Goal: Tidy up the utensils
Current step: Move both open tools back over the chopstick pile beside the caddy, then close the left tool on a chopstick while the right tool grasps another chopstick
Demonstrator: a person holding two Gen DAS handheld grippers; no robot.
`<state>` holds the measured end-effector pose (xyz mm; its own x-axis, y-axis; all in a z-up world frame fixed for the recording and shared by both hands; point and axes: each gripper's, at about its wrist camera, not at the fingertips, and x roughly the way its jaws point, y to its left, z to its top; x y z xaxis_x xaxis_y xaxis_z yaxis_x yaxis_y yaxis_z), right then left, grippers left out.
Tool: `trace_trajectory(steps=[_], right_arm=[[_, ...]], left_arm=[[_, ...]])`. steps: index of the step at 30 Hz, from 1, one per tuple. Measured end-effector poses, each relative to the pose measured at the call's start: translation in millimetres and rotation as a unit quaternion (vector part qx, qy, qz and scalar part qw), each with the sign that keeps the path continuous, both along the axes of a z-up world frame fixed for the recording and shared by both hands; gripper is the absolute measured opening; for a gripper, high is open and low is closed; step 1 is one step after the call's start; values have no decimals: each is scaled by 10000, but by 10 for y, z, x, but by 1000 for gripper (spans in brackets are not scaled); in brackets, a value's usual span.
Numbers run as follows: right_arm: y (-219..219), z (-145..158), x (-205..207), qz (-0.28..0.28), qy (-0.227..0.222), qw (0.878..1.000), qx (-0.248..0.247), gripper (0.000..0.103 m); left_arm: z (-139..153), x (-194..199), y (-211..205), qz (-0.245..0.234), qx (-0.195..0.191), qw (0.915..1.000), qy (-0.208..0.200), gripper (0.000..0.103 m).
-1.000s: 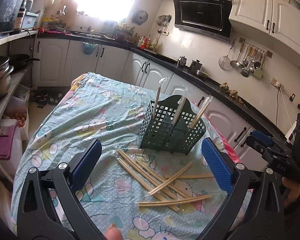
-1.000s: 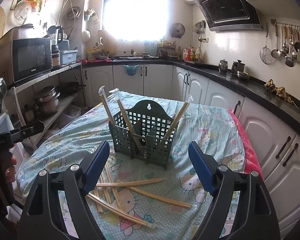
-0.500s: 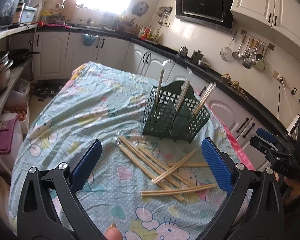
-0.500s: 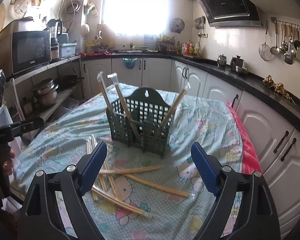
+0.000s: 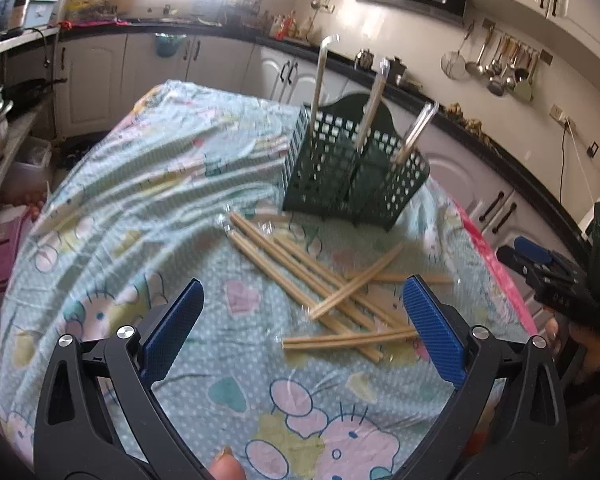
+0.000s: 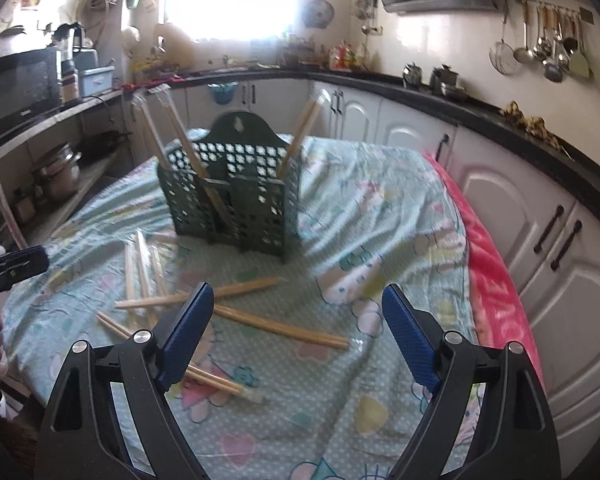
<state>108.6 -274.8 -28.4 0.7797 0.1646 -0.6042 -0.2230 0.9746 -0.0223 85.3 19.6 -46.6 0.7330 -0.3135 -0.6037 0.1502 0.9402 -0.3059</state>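
A dark green slotted utensil basket (image 5: 356,180) (image 6: 236,200) stands upright on the table, with three wrapped chopstick pairs (image 5: 370,110) (image 6: 298,136) leaning out of it. Several more wrapped chopstick pairs (image 5: 320,280) (image 6: 276,326) lie scattered on the patterned cloth in front of it. My left gripper (image 5: 300,328) hangs open above the near end of that pile, nothing between its blue pads. My right gripper (image 6: 296,332) is open too, over one loose pair, and shows as a black tool (image 5: 556,280) at the right edge of the left wrist view.
The table wears a light blue cartoon-print cloth (image 5: 140,200) with a pink edge (image 6: 496,280) on the right. White cabinets and a black counter (image 6: 500,112) run behind. Pots (image 6: 56,172) sit on a shelf at the left.
Both grippers have sunk toward the table and tipped downward, so the scattered chopsticks and basket now sit higher and larger in both views. Both stay open and hold nothing.
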Motion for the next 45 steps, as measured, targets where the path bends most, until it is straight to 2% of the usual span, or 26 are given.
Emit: trace_trajectory(steps=[3, 9, 13, 17, 23, 29, 37, 41, 45], right_arm=[[-66, -73, 46, -124, 106, 9999, -20, 83], [-191, -225, 127, -293, 354, 9989, 83, 83], [-239, -317, 181, -326, 500, 9982, 108, 76], [-275, -466, 266, -296, 750, 9965, 204, 63], [-364, -648, 416, -342, 1055, 9931, 377, 46], [-446, -776, 566, -422, 1212, 9907, 453, 37], [-517, -892, 665, -410, 1333, 9881, 653, 31], [-500, -902, 645, -325, 1317, 9884, 688, 22], [-442, -894, 600, -256, 1264, 9904, 503, 19]], left_arm=[[-101, 6, -37, -73, -3, 9999, 153, 92], [-292, 26, -95, -186, -63, 9989, 430, 83], [-409, 42, -123, -264, -145, 9977, 600, 71], [-509, 69, -129, -312, -260, 9963, 763, 61], [-598, 108, -90, -272, -390, 9949, 891, 53], [-686, 145, -72, -265, -455, 9938, 982, 50], [-705, 165, -75, -219, -405, 9942, 975, 45], [-723, 173, -74, -149, -327, 9945, 980, 34], [-729, 187, -65, -128, -301, 9946, 988, 28]])
